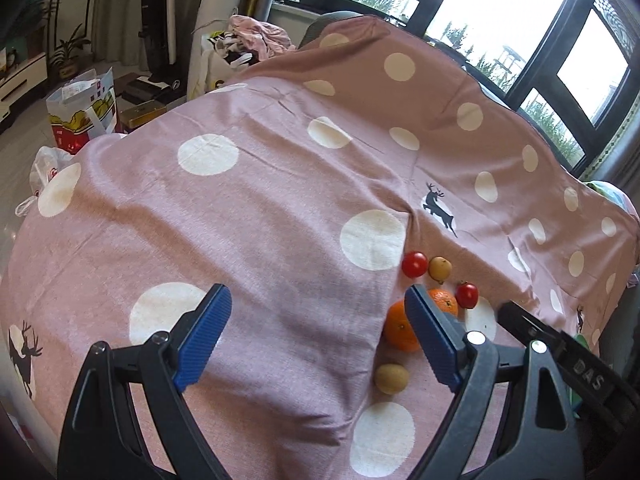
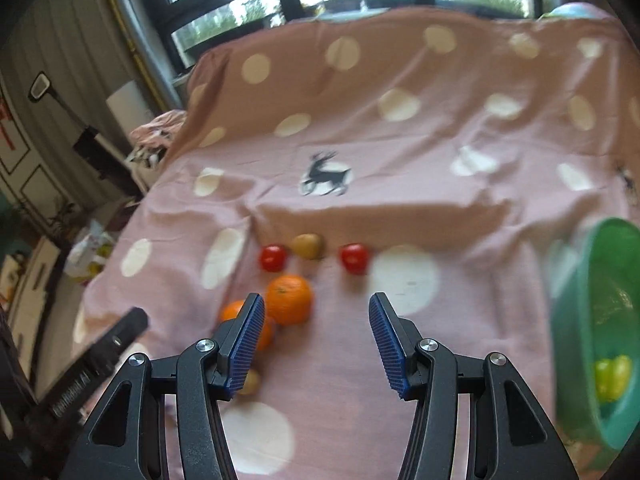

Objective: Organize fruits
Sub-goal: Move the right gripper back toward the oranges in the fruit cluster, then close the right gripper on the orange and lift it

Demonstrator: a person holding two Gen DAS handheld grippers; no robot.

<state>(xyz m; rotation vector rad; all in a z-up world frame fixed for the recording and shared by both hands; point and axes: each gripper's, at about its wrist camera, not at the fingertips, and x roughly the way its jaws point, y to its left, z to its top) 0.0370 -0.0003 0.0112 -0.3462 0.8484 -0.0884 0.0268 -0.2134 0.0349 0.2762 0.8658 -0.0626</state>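
Left wrist view: left gripper point(image 1: 318, 330) spread wide, empty; loose fruits point(image 1: 400, 330) on pink spotted sheet point(image 1: 260, 200); "DAS" legible on right tool.
Right wrist view: right gripper point(image 2: 316, 344) wide, empty; green bowl point(image 2: 576, 280) at right holds a yellow-green fruit point(image 2: 611, 376).

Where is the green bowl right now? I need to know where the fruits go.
The green bowl sits at the right edge of the right wrist view, right of the tomatoes and oranges.
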